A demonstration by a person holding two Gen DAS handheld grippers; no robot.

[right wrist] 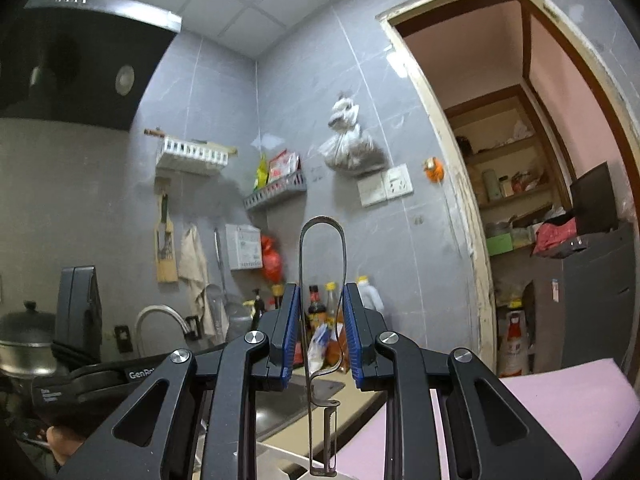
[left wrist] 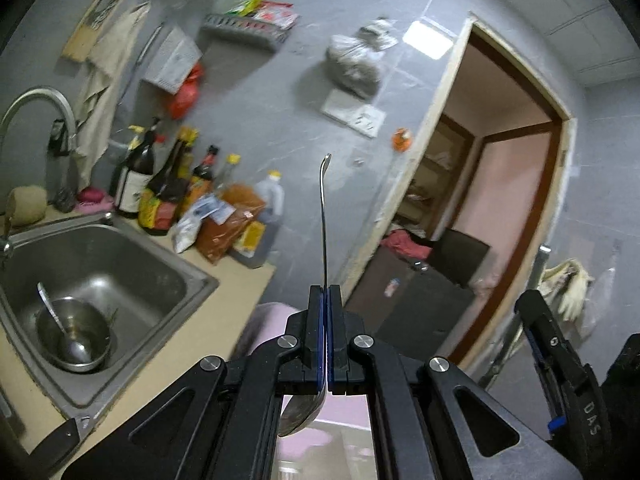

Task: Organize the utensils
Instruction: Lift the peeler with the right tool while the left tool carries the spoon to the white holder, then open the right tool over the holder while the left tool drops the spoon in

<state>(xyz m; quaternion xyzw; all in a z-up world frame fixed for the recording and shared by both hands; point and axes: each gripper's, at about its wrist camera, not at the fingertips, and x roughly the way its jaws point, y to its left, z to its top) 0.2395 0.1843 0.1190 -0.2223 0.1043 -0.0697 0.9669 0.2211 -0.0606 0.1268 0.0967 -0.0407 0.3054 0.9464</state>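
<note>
My left gripper [left wrist: 326, 294] is shut on a steel spoon [left wrist: 323, 216]. Its handle points up and away, and its bowl [left wrist: 298, 416] hangs below the pads toward the camera. My right gripper [right wrist: 322, 300] is shut on a metal peeler [right wrist: 322, 240]. Its looped wire handle stands up between the blue pads [right wrist: 294, 320] and its blade [right wrist: 327, 436] hangs below. In the sink [left wrist: 108, 248] at the left, a steel bowl [left wrist: 74, 332] holds another spoon [left wrist: 60, 320]. The right gripper also shows at the right edge of the left wrist view [left wrist: 560, 356].
Sauce bottles [left wrist: 160, 184] and packets [left wrist: 228, 220] crowd the counter behind the sink, beside the tap [left wrist: 40, 120]. A pink mat [right wrist: 540, 408] lies at lower right. A doorway [right wrist: 540, 200] opens at the right. Wall racks [right wrist: 276, 192] and a hanging bag [right wrist: 348, 144] are ahead. A pot [right wrist: 24, 336] sits at far left.
</note>
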